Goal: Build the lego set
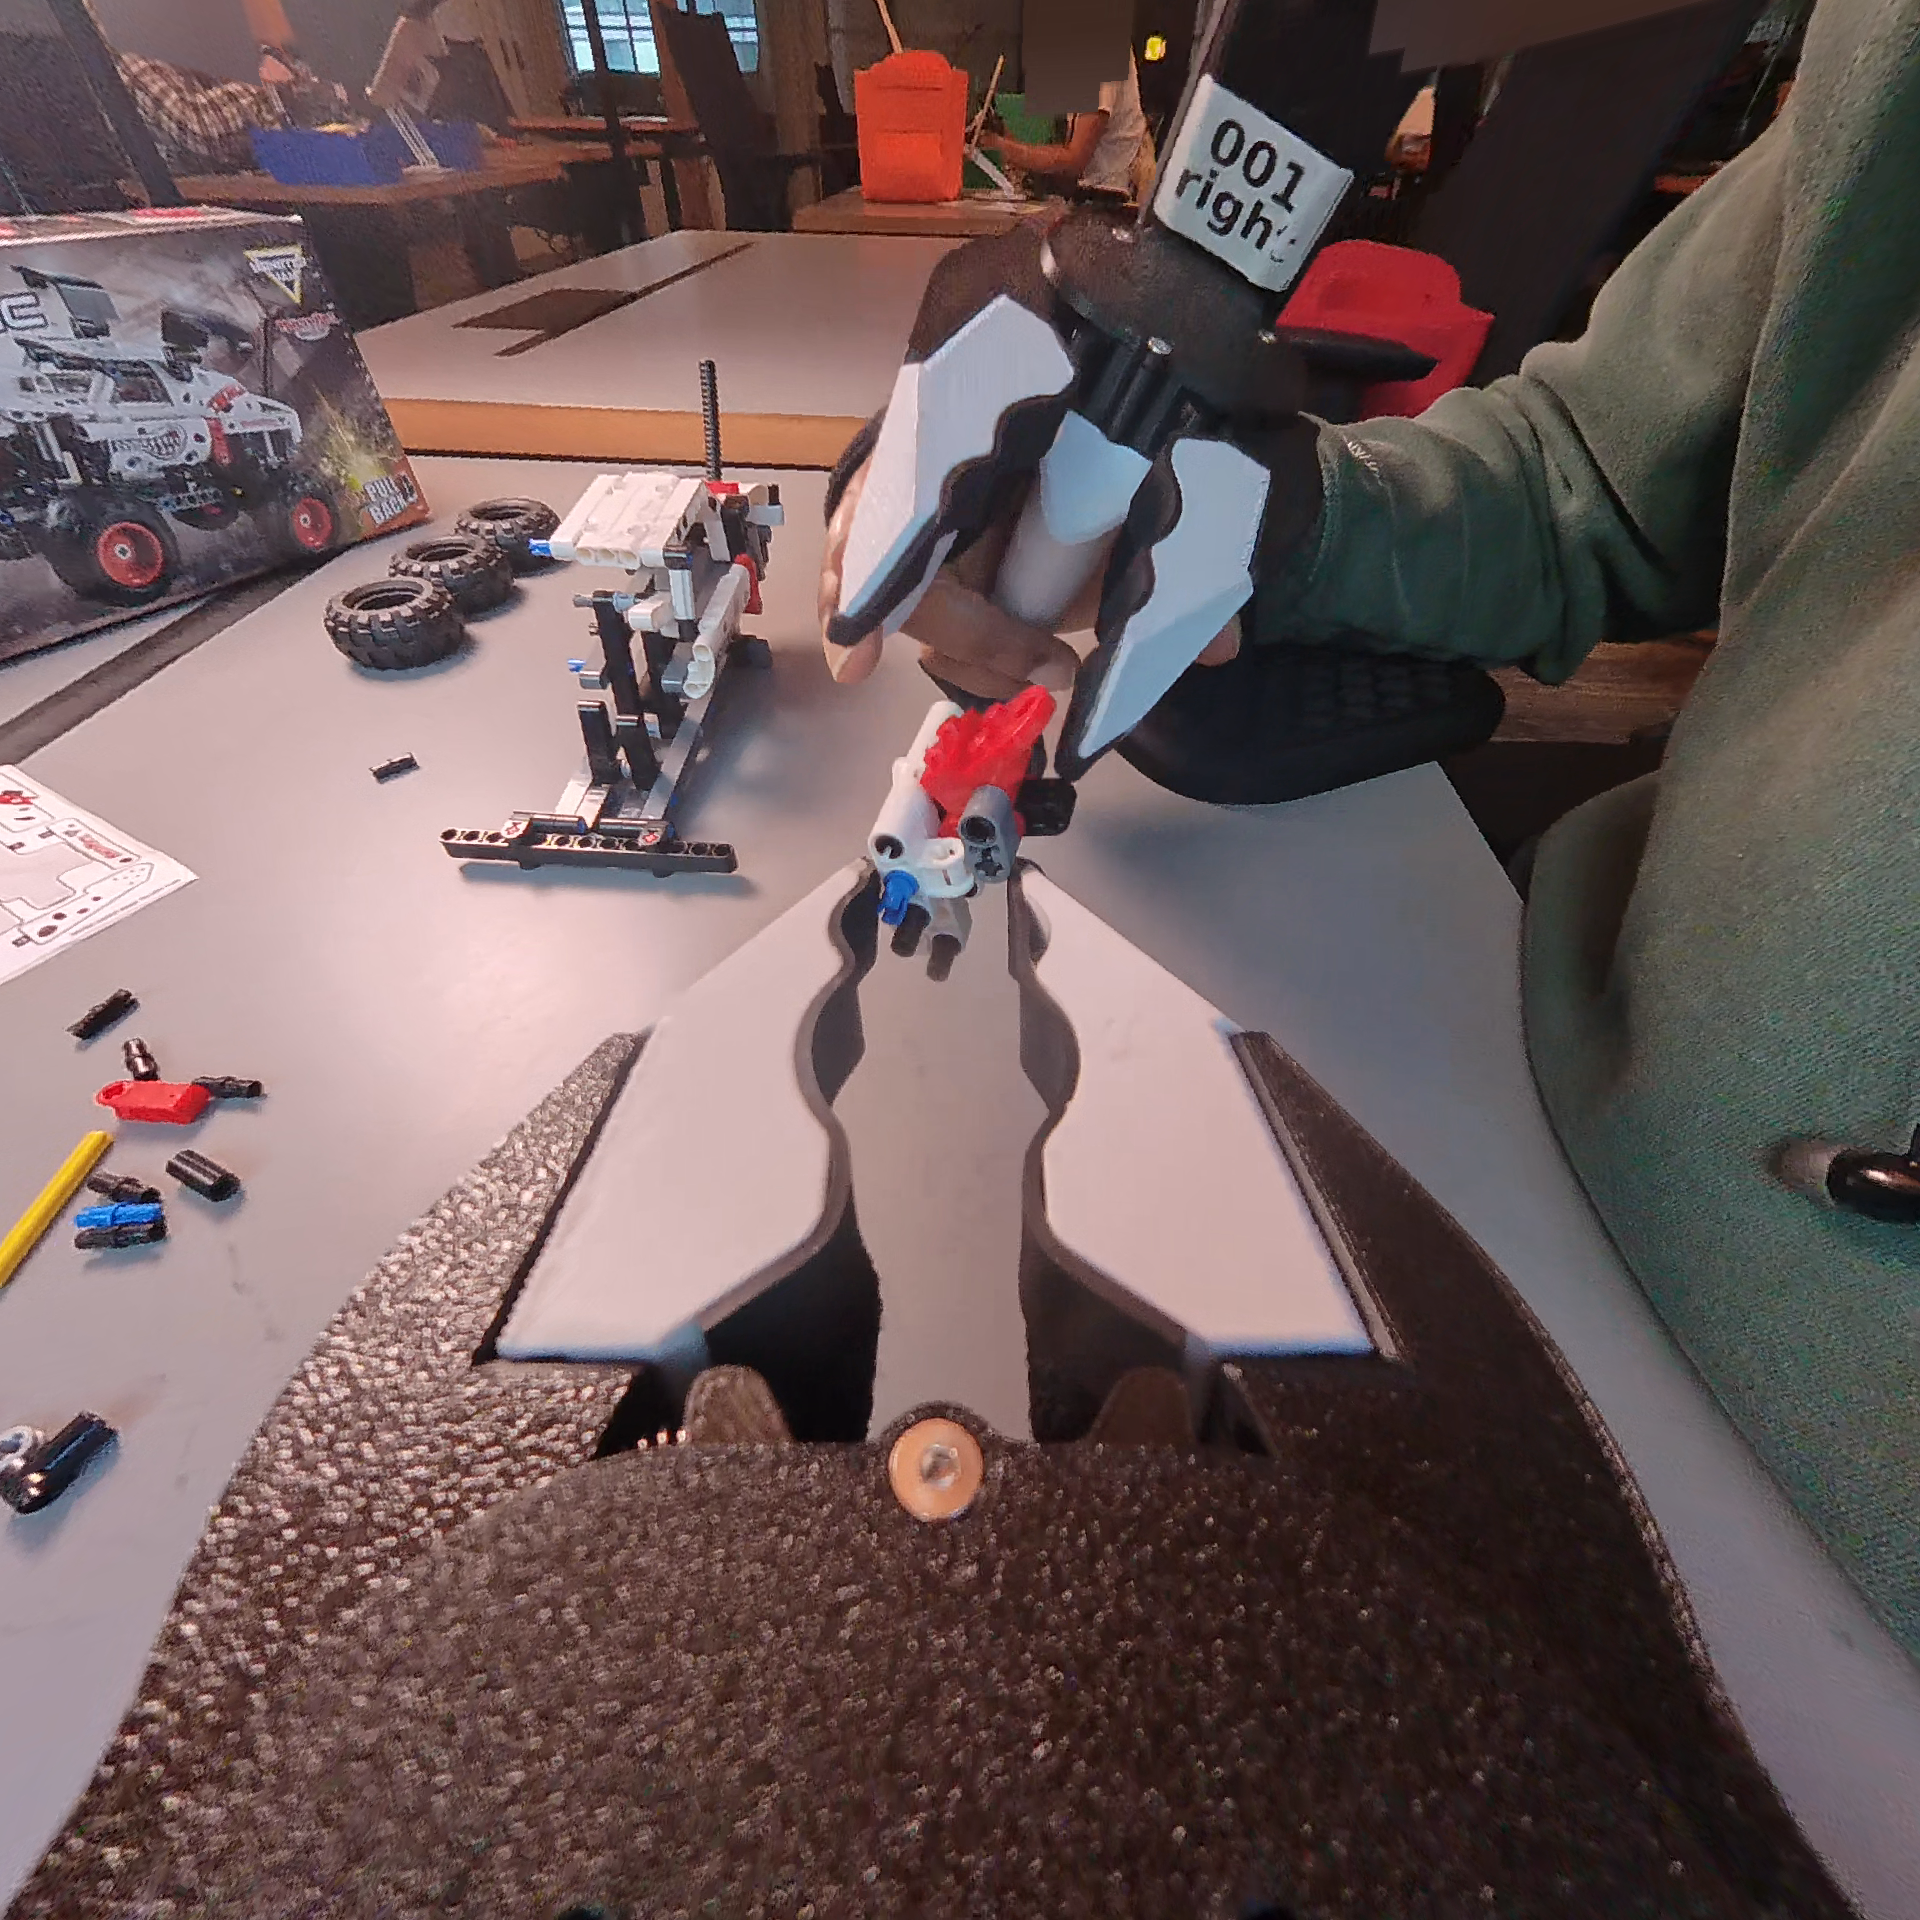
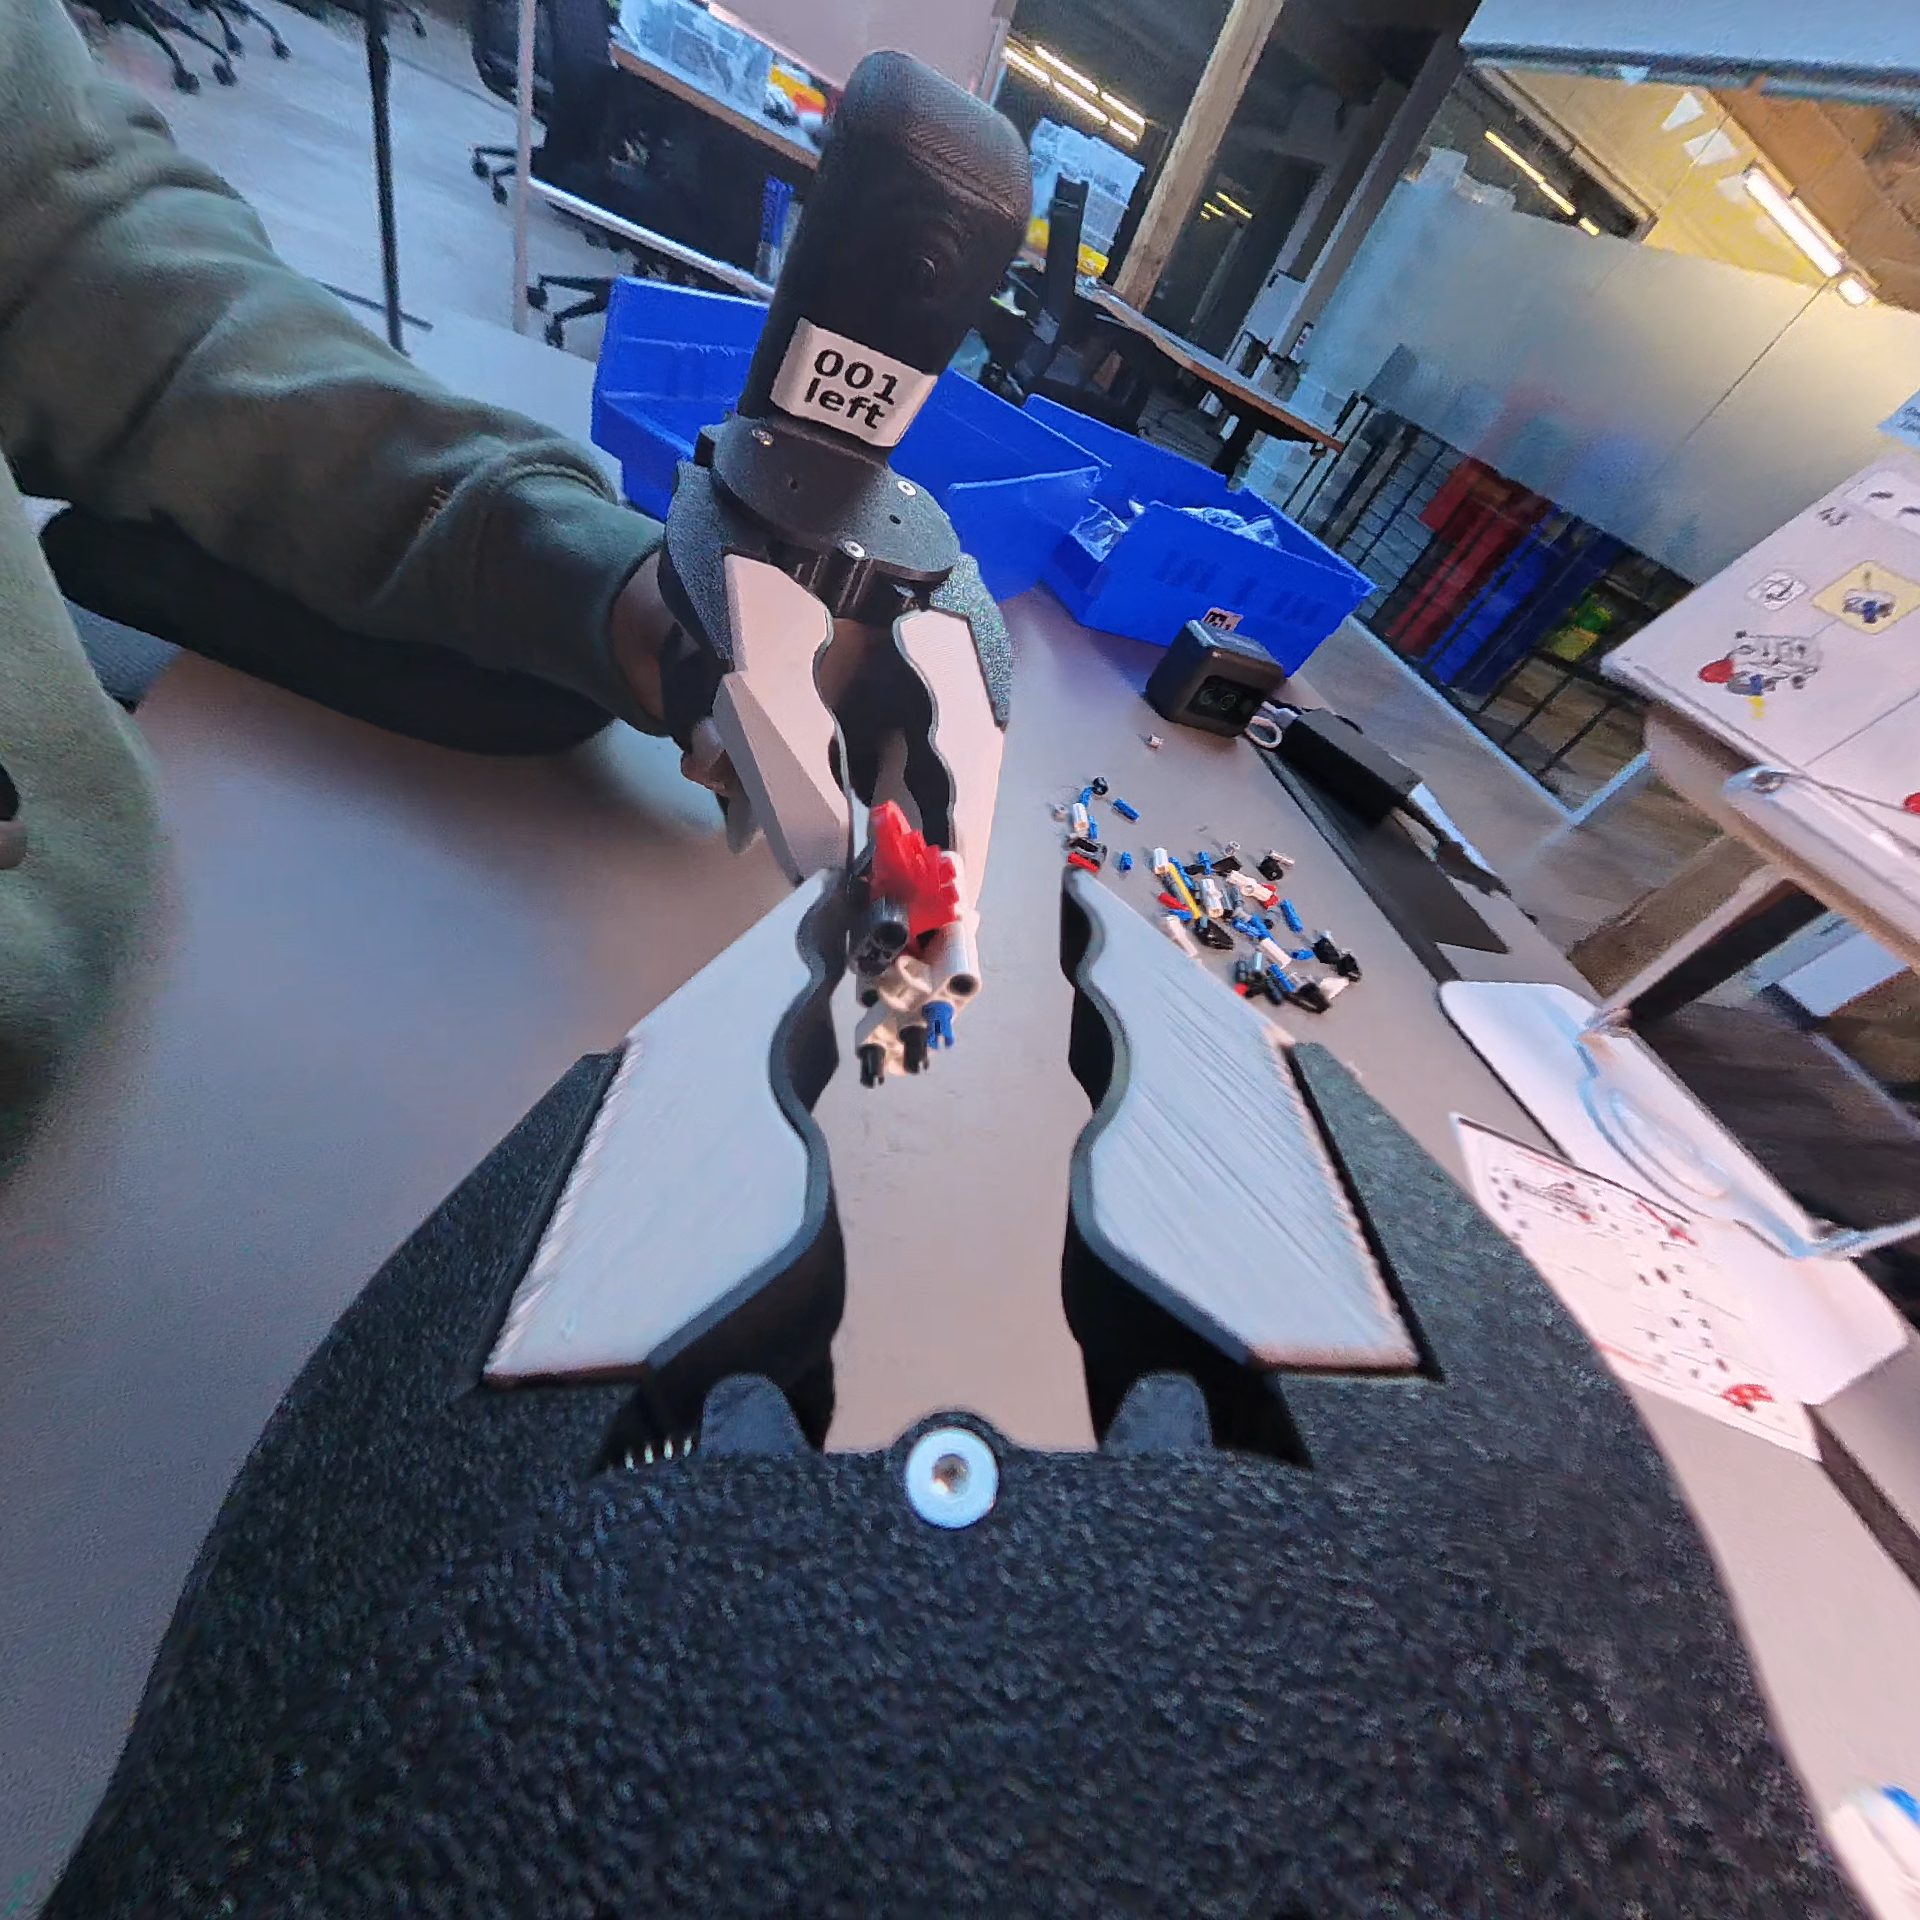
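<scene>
Two white printed tags, one on each gripper stem (image 1: 1252,197).

Left wrist view: left gripper (image 1: 935,894) pinches a small red-white-grey sub-assembly (image 1: 961,821) above the grey table (image 1: 312,935). Right gripper (image 1: 971,686) is spread, one tip touching the piece. Printed set box (image 1: 156,416) far left; three black tyres (image 1: 436,582) beside the half-built chassis (image 1: 655,644).

Right wrist view: blue bins (image 2: 1143,520) behind, clear bags in one. Loose pieces (image 2: 1205,914) heaped on the table.

Box (image 1: 156,416): cut off at left edge. Sheet (image 1: 62,873): cut off at left edge. Yellow rod (image 1: 52,1205): lower end out of frame. Loose pieces (image 2: 1216,914): too small to tell apart. Booklet (image 2: 1808,644): cropped at right edge.
</scene>
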`<state>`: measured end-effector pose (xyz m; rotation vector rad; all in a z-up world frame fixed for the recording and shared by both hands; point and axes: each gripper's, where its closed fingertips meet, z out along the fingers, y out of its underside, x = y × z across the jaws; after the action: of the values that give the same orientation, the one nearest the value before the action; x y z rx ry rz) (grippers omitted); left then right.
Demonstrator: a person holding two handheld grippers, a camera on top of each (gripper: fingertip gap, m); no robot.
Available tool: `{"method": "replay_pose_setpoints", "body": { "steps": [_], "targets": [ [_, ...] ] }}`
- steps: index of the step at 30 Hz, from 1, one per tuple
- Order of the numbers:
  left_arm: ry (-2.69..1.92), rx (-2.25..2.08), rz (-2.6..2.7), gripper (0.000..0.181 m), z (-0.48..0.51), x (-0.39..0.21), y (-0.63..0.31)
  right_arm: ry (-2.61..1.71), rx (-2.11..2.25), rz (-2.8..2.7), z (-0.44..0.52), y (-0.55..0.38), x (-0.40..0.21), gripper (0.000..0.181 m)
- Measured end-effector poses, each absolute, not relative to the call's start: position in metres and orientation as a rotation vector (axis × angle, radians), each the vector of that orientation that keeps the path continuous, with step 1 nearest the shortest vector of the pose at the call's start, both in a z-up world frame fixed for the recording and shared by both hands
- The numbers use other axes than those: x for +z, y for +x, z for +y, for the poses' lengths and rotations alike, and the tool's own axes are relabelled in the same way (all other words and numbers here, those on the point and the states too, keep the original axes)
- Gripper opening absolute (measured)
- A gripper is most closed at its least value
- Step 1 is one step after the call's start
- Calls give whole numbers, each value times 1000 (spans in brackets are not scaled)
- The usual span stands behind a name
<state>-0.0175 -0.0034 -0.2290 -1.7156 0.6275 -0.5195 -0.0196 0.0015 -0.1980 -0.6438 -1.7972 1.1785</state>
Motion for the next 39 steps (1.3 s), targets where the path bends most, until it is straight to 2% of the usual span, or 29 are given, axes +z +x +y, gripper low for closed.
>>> {"method": "replay_pose_setpoints", "body": {
  "steps": [3, 4, 6, 10, 13, 16, 19, 23, 27, 32, 34, 39],
  "targets": [
    [-1670, -538, 615, 24, -5, -221, -18, -711, 1284, -1842, -1, -18, -205, 48],
    [-1656, -552, 611, 24, -6, -219, -18, -722, 1304, -1849, -3, -18, -207, 46],
    [-1642, -575, 614, 24, -7, -217, -16, -718, 1311, -1849, -5, -19, -208, 25],
    [-1710, -569, 598, 26, -3, -228, -19, -723, 1264, -1860, 0, -21, -211, 25],
    [-1751, -519, 521, 51, 5, -231, -33, -716, 994, -1864, 24, -28, -223, 25],
    [-1712, -471, 414, 68, 10, -219, -52, -643, 575, -1936, 46, -36, -254, 25],
    [-1787, -401, 429, 66, 9, -229, -61, -553, 331, -2021, 47, -38, -282, 25],
    [-1951, -356, 527, 58, 4, -261, -55, -506, 248, -2094, 34, -40, -297, 27],
    [-2081, -322, 603, 57, 2, -286, -48, -540, 351, -2135, 19, -37, -300, 34],
    [-2131, -319, 680, 54, 1, -298, -37, -694, 654, -2199, 6, -26, -294, 59],
    [-2136, -340, 689, 52, 0, -299, -33, -755, 781, -2212, 6, -19, -288, 58],
    [-2113, -380, 664, 46, 1, -294, -29, -887, 871, -2166, 35, -13, -282, 40]
  ]
}}
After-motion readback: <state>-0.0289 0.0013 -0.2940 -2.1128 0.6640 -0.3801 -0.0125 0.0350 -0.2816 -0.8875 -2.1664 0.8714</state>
